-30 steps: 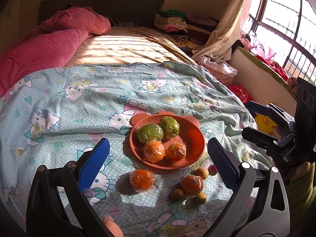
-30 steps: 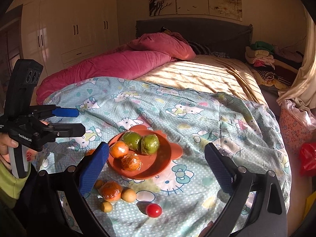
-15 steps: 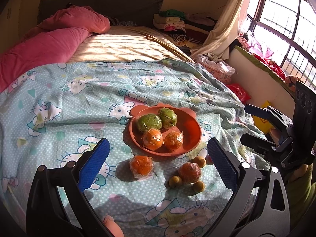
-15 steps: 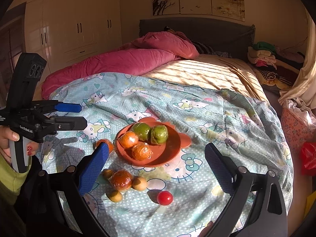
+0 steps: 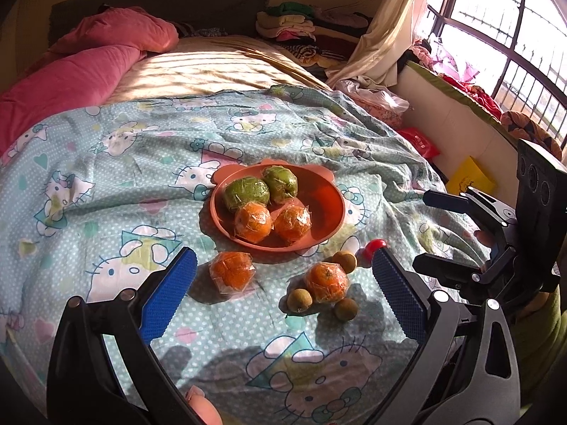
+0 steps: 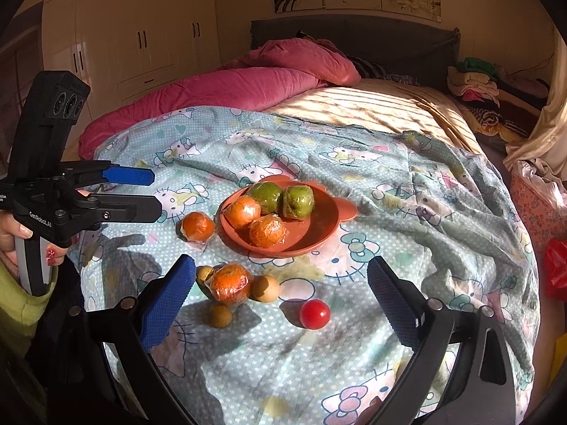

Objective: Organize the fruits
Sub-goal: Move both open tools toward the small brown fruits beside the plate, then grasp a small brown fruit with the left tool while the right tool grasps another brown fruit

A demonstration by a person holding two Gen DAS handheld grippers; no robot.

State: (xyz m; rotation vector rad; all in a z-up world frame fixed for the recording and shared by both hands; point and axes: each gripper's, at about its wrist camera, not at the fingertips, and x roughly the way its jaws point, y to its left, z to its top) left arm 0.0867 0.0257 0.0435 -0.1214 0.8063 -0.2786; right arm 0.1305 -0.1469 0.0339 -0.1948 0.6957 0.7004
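Note:
An orange plate [image 5: 329,202] [image 6: 320,228] lies on the Hello Kitty bedspread, holding two wrapped green fruits [image 5: 246,193] and two wrapped oranges [image 5: 292,223]. In front of it lie two loose wrapped oranges [image 5: 232,272] [image 5: 326,281], three small brown fruits [image 5: 299,300] and a red tomato [image 6: 314,314]. My left gripper [image 5: 283,290] is open and empty above the loose fruit. My right gripper [image 6: 280,294] is open and empty, hovering over the orange [image 6: 228,283] and tomato. Each gripper also shows in the other's view, the right [image 5: 443,233] and the left [image 6: 141,193].
A pink duvet [image 6: 248,85] lies at the far side of the bed. Folded clothes [image 5: 287,26] are stacked at the headboard. The bed's right edge drops to a red bag [image 5: 420,141] and a yellow box [image 5: 469,177] below the window.
Both grippers have moved back and higher from the bed; the plate and fruit now sit further up in both views. Nothing has been picked up.

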